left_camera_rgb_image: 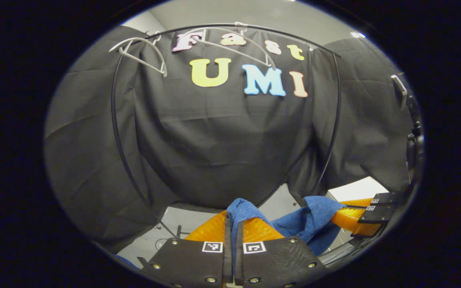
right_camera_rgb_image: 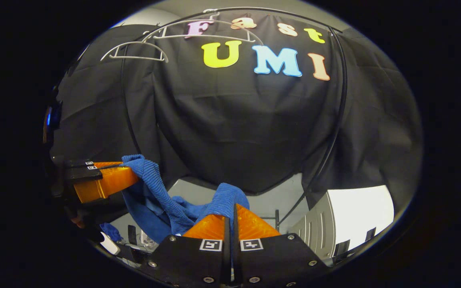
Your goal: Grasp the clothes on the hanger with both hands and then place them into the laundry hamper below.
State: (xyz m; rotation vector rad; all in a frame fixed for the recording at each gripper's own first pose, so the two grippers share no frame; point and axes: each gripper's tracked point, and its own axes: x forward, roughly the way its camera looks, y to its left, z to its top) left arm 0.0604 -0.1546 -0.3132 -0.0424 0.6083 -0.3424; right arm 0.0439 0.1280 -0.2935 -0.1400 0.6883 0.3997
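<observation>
A blue ribbed garment (left_camera_rgb_image: 306,224) hangs stretched between my two grippers, off the hangers. In the left gripper view my left gripper (left_camera_rgb_image: 233,224), with orange fingers, is shut on one end of the cloth, and my right gripper (left_camera_rgb_image: 354,218) pinches the other end at the right. In the right gripper view my right gripper (right_camera_rgb_image: 232,218) is shut on a fold of the blue garment (right_camera_rgb_image: 166,204). My left gripper (right_camera_rgb_image: 128,172) holds the cloth's other end at the left. Two white hangers (left_camera_rgb_image: 142,50) (right_camera_rgb_image: 138,50) hang bare on the black rail above.
The black clothes rack's curved rail (left_camera_rgb_image: 336,104) frames the booth wall. A white cabinet (right_camera_rgb_image: 350,216) stands low at the right. Grey floor (left_camera_rgb_image: 182,220) lies below, with small items (right_camera_rgb_image: 134,240) at the lower left of the right gripper view.
</observation>
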